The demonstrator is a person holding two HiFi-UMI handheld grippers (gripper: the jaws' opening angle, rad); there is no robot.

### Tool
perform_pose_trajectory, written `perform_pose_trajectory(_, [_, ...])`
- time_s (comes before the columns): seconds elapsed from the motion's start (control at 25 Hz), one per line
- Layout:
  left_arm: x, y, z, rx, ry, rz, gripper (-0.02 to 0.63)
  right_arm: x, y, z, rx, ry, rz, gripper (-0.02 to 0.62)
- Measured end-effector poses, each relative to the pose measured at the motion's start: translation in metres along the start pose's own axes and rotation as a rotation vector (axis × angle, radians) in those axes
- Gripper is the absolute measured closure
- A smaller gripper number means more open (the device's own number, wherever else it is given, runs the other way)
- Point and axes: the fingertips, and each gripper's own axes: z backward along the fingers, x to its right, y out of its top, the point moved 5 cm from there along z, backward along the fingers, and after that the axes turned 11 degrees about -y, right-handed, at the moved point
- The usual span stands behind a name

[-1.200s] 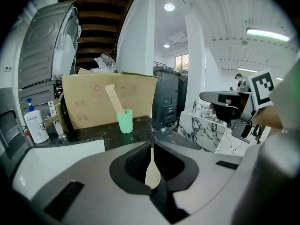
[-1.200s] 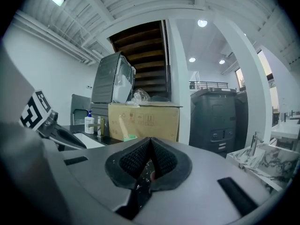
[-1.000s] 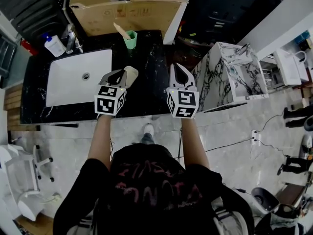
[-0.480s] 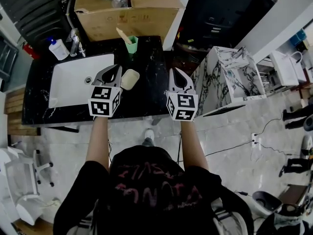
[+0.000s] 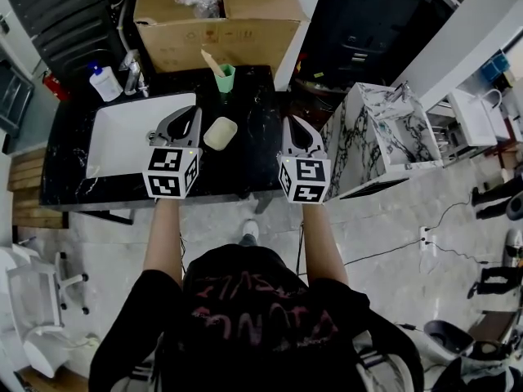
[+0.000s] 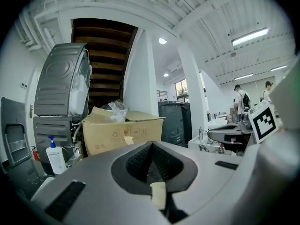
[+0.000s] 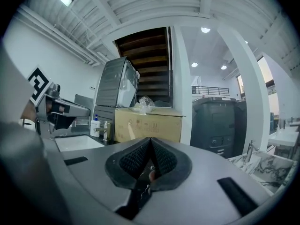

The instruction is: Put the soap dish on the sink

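Head view from above showed the soap dish (image 5: 220,133) lying flat on the black counter (image 5: 245,170), just right of the white basin (image 5: 122,141) and below a green cup (image 5: 225,77). I judged the placing to be done, so the risk lay in how I drew away. My left gripper (image 5: 193,111) hung just beside the dish, apart from it, and a careless swing to the right could have pushed the dish across the counter or towards the cup. A swing from the other side was less likely, since my right gripper (image 5: 289,122) stood further off.

Left gripper view showed my jaws closed together at their tips, with nothing between them and only a cardboard box (image 6: 123,134) beyond. Right gripper view showed the same: jaws brought together, holding nothing and touching nothing.
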Motion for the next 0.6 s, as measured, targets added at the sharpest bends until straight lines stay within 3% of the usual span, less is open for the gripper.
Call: perform_pose_trajectory(0.6, [0.004, 0.004, 0.03, 0.022, -0.007, -0.01, 0.591, -0.015, 0.012, 0.023, 0.023, 0.001, 0.01, 0.583])
